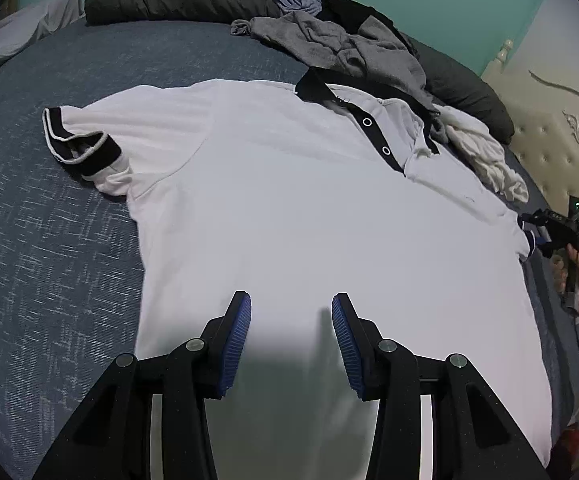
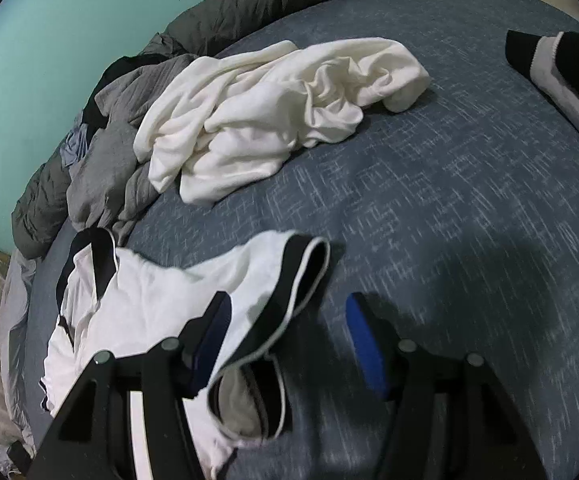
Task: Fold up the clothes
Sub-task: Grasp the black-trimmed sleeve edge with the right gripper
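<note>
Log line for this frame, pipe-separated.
stage: polo shirt flat on bed | left gripper: open above hem | right gripper: open over sleeve cuff

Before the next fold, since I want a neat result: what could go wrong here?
The white polo shirt with black trim lies flat, but its black-banded right sleeve is rumpled between the open right gripper fingers; pinching there could trap a crease. The crumpled cream garment lies close by and might get dragged in. The left gripper hovers open mid-hem, gripping nothing.

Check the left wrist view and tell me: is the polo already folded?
No, the polo lies spread flat on the bed, with its sleeve out to the side.
</note>
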Available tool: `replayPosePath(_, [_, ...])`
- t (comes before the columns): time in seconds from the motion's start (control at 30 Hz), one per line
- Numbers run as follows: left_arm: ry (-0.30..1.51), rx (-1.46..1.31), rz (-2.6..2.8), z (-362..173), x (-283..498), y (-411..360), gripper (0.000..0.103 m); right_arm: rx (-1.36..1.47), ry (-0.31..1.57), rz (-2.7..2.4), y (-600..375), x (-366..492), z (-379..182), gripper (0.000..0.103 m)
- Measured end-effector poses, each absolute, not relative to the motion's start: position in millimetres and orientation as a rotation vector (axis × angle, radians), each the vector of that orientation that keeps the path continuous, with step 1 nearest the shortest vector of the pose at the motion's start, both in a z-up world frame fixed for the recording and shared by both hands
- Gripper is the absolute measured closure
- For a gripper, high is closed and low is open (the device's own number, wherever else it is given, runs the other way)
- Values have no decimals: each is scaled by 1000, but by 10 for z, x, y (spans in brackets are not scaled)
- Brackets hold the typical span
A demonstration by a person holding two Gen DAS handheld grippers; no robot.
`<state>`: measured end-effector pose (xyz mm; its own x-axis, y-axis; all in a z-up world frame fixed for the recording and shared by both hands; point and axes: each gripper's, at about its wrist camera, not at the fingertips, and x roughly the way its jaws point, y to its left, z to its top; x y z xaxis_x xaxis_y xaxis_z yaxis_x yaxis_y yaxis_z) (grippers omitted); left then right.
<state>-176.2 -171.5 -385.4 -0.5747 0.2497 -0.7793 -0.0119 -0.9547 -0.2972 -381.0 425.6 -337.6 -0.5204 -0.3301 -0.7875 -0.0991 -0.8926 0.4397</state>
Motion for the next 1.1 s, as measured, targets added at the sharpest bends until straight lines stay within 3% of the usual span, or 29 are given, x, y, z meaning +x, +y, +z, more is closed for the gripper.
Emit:
replayPosePath(0.1, [-366,-1377,2618,-3903,-1799,-1652,57,1445,-638,-2526,4209,-3865,-3438,48])
replayPosePath(0.2, [-351,-1379,2599,-3926,-1818,-1617,57,1435,-577,-2545,4158,-3878,-3460,67])
replayPosePath(0.23, [-352,-1378,2594,-3927,-1818,-1616,57,1427,-552,-2557,4139,-3875,-3457,82])
replayPosePath(0.33, [-354,-1370,2590,-3927,-1823,-1606,57,1372,-475,-2593,4079,-3836,-3392,99])
replayPosePath(0.6, [-370,-1356,2585,-3894,-1806,-1649,57,1194,-218,-2640,3663,-3508,-2892,99])
replayPosePath(0.8, [-383,-1343,2590,-3863,-1793,-1698,57,1215,-36,-2594,2939,-3307,-2683,99])
replayPosePath(1.1, [-414,-1338,2600,-3866,-1777,-1808,57,1376,115,-2473,1698,-3211,-2944,99])
